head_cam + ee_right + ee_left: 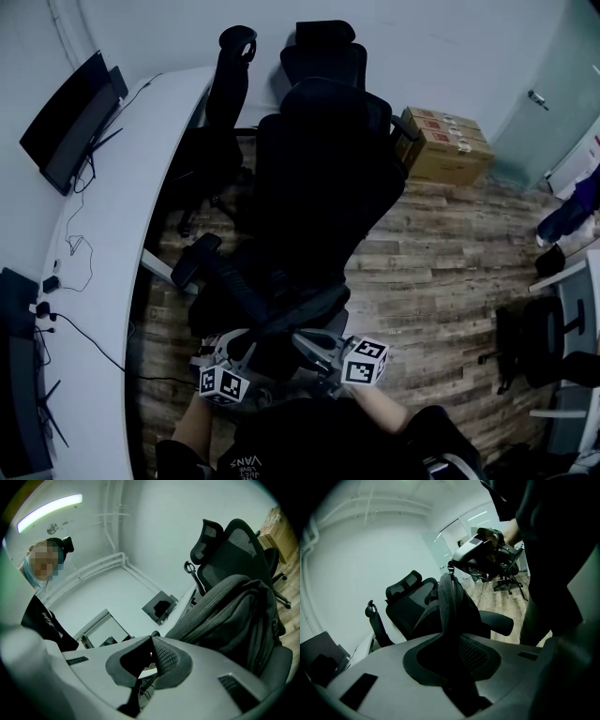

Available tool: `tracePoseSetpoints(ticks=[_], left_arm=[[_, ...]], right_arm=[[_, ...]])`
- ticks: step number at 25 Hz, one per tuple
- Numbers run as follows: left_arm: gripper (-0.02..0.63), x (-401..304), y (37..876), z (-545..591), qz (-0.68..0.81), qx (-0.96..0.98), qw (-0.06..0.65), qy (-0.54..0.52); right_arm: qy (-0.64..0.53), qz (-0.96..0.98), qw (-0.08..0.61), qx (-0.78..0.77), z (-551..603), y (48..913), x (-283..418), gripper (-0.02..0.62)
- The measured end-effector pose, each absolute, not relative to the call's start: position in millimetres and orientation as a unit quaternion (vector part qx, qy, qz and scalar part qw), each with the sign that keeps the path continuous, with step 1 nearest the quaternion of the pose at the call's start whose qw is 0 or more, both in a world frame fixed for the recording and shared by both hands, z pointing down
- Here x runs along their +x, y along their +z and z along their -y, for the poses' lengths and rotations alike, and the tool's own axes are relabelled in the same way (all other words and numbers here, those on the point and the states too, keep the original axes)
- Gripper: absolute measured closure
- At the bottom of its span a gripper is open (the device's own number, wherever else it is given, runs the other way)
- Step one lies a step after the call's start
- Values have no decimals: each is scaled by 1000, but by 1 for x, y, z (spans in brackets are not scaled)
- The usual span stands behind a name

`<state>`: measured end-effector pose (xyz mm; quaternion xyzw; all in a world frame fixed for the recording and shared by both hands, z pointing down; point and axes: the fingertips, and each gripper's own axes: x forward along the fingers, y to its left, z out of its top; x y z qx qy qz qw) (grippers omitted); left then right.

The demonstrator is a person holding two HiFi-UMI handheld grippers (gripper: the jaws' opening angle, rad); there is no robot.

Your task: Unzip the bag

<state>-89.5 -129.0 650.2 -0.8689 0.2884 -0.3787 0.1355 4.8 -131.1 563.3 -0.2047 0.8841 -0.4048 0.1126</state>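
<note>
The left tongs (451, 644) are clamped on a fold of dark mesh fabric of the bag (234, 616), which fills the gap between their pads. The right tongs (152, 639) are closed tight. In the left gripper view they pinch what looks like the zip pull (451, 567) at the bag's raised top edge, though the pull is too small to be sure.

The bag sits on the seat of the black office chair (319, 169) and leans against the backrest. Its near side is drawn up towards the seat's front edge, where both tongs meet. The chair stands on the wooden floor beside the white bench (112, 234).

I judge the step in hand to be the unzipping itself: one side braces the fabric and the other has the pull. How far the zip has run cannot be read here. The seams in the right gripper view look mostly shut.

The next move likely calls for the right tongs to draw the pull along the zip line. The left tongs need to keep the fabric taut so the slider does not bunch the cloth or tip the bag off the seat.

Nothing inside the bag can be seen. The cardboard boxes (445, 142) on the floor by the far wall are closed, so their contents are hidden too.
</note>
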Motion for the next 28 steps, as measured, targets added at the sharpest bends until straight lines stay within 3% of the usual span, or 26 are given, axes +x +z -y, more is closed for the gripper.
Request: tracePoseSetpoints(ticks=[28], left_arm=[[509, -80, 653, 140, -370, -833, 96, -400]], right_arm=[[-430, -844, 177, -269, 213, 569, 123, 549]])
